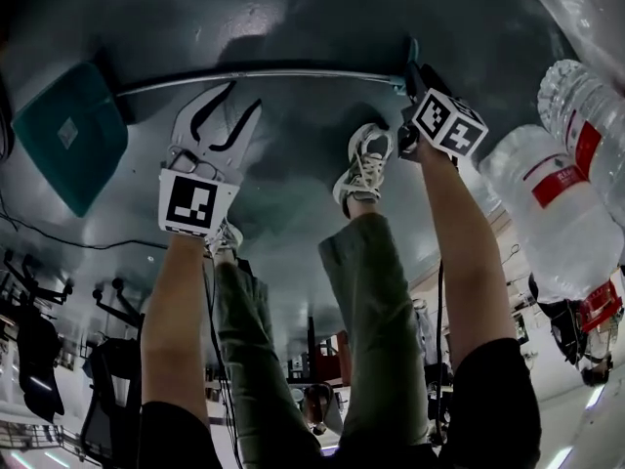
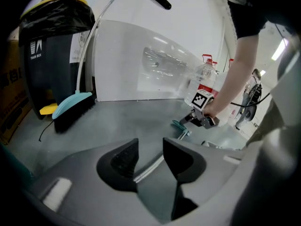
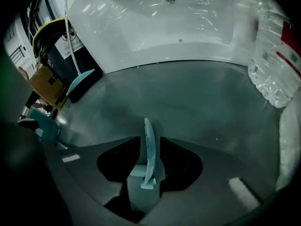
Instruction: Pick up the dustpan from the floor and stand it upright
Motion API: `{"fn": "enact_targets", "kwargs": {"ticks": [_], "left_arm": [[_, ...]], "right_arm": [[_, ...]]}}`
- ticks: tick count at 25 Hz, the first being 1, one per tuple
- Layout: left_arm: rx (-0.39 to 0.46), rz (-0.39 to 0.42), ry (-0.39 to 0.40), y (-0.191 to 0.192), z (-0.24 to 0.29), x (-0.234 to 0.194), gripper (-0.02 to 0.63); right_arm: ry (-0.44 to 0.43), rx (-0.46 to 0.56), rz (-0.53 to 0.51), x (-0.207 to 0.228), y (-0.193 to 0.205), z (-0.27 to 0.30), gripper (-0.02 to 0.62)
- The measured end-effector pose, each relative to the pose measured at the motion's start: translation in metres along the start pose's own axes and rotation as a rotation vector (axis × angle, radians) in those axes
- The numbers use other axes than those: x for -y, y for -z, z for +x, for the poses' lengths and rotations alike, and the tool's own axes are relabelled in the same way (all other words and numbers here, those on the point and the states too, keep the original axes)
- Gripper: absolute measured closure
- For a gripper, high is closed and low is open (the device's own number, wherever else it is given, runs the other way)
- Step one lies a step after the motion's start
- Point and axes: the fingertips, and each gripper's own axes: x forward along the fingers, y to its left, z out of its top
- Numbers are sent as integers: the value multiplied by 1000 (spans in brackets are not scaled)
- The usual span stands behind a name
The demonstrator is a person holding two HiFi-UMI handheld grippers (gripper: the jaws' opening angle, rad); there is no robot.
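Note:
The dustpan lies on the dark floor: its teal pan [image 1: 68, 135] is at the left, and its long metal handle [image 1: 264, 74] runs right to a teal grip. My right gripper [image 1: 408, 78] is shut on that teal grip [image 3: 149, 154], which stands edge-on between the jaws. My left gripper [image 1: 242, 101] is open just short of the middle of the handle. In the left gripper view the metal rod [image 2: 150, 166] shows through the gap between the open jaws [image 2: 150, 147], and the right gripper [image 2: 200, 119] holds the far end.
A teal broom [image 2: 70, 105] leans on the white wall beside a black trash bin [image 2: 51, 55]. A cardboard box [image 3: 47, 86] stands by the bin. Large water bottles [image 1: 557, 203] stand at the right. The person's feet [image 1: 363, 169] are near the handle.

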Motion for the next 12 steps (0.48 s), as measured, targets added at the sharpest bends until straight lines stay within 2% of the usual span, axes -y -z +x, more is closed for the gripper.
{"fn": "enact_targets", "kwargs": {"ticks": [7,9,12], "left_arm": [[30,24,4,16,15,-10,434],[26,21,8,16,16,-10,434],[25,19,7,15,13,-12,434]], "right_arm": [[38,-75,-91,-5,14,21,473],[63,-90,-106,-2,15,21,523],[69,-105,-130,-1,14,18,525]]}}
